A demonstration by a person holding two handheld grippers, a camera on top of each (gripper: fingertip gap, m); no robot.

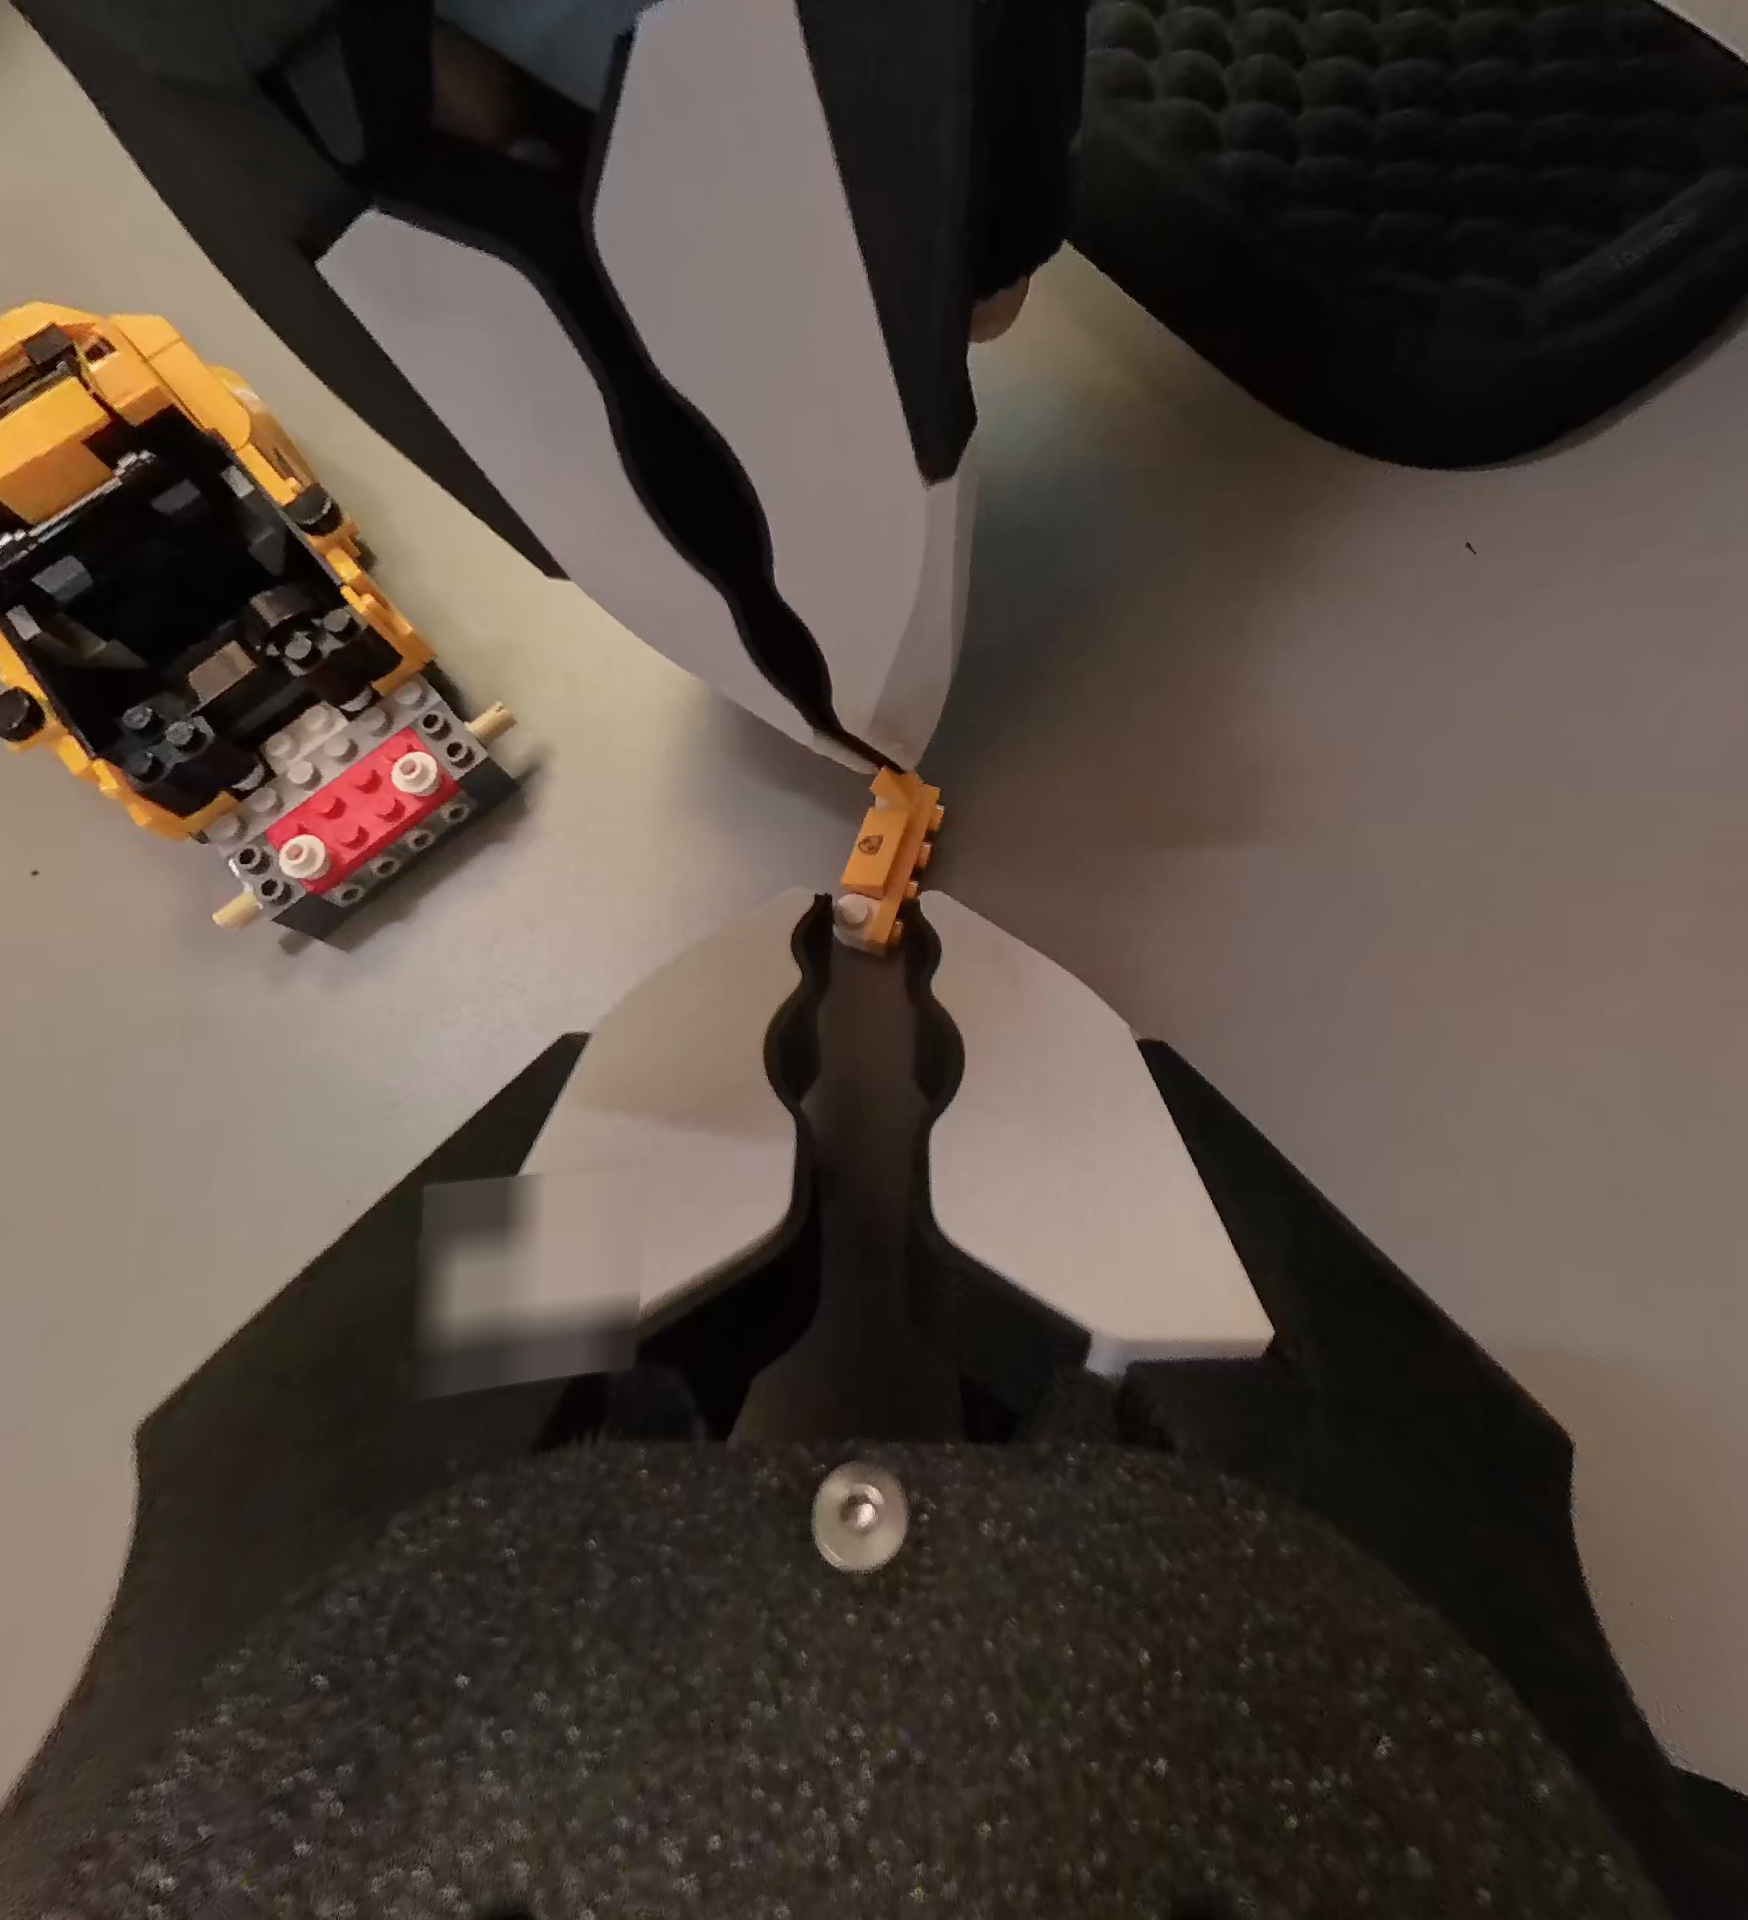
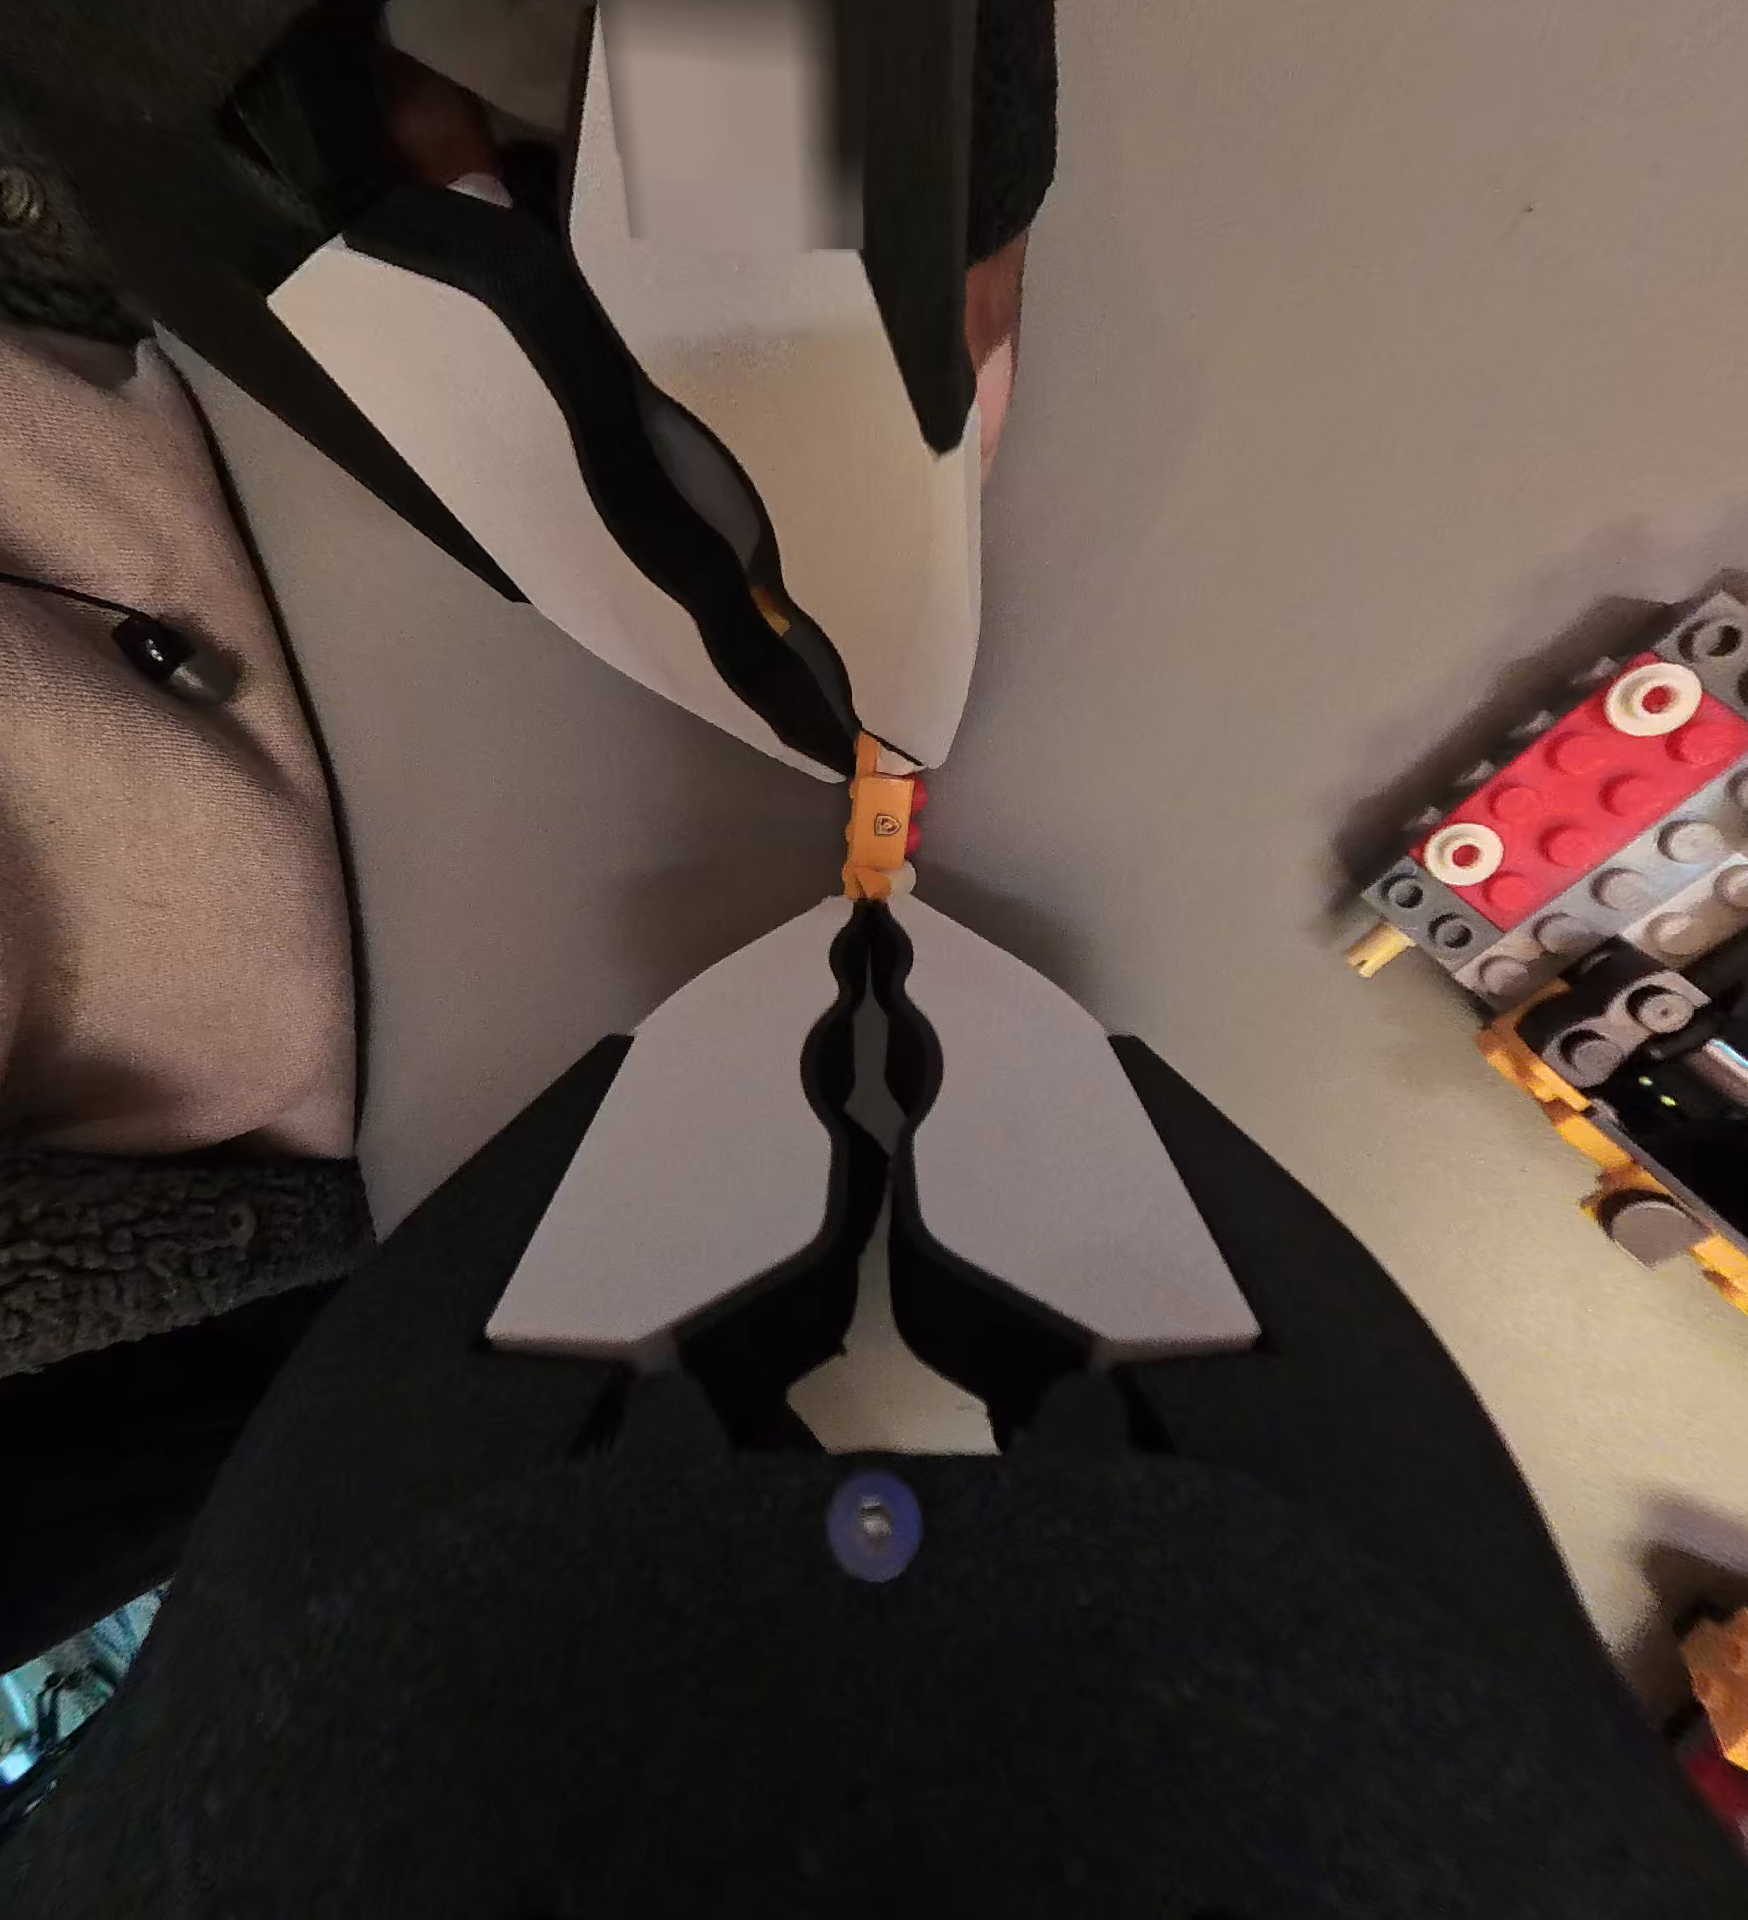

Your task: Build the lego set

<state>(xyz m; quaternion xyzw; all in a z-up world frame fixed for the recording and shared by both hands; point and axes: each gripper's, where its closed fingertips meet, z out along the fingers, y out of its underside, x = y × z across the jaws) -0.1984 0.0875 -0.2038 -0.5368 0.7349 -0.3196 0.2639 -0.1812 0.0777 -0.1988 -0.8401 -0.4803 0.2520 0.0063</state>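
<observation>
So right now I've got the little orange piece [image 1: 896, 852] pinched from both ends, held up off the surface [image 1: 1369, 831]. My left gripper [image 1: 875, 920] has its jaws nearly closed on the near end, where a small white stud sits, and my right gripper [image 2: 875, 899] is clamped on the opposite end, jaws almost fully together. The piece's long axis runs straight along the line between the two sets of jaws, so they face each other tip to tip with only the piece between them. The half-built yellow car [image 1: 153, 623] sits off to my left, well apart, its red plate [image 1: 361, 816] end pointing toward me. I'd guess the left one has the shorter trip there. Plenty of bare room between; the black cushion [image 1: 1421, 208] lies past the far side.
</observation>
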